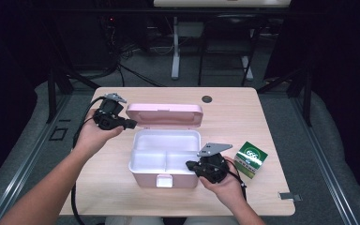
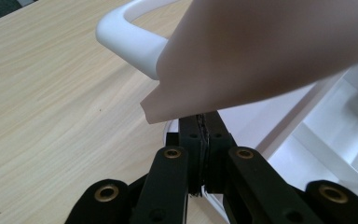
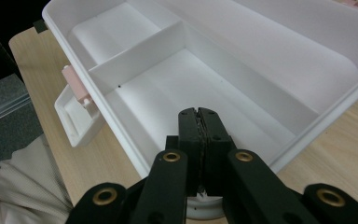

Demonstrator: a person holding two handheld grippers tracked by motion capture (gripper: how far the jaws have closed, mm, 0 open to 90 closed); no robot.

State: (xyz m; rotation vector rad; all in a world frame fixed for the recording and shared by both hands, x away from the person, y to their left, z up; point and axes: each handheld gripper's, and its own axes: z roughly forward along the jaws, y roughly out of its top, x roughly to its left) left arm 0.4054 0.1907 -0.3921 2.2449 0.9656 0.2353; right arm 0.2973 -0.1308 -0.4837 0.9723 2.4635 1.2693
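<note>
A pink lunch box (image 1: 143,165) with a white, divided inside stands mid-table, its lid (image 1: 164,114) raised at the back. My left gripper (image 1: 132,123) is at the lid's left end. In the left gripper view, its jaws are pressed together, and the tips of the gripper (image 2: 204,119) disappear under the pink lid's corner (image 2: 270,51), beside a white handle (image 2: 130,37). My right gripper (image 1: 189,164) is shut at the box's front right rim. In the right gripper view, the gripper (image 3: 199,112) points over the empty white compartment (image 3: 168,88), holding nothing.
A small green carton (image 1: 251,158) stands on the table just right of my right hand. The box's pink latch (image 1: 164,180) faces the front edge. A round cable hole (image 1: 207,99) sits at the table's back. Bare wood lies left and right of the box.
</note>
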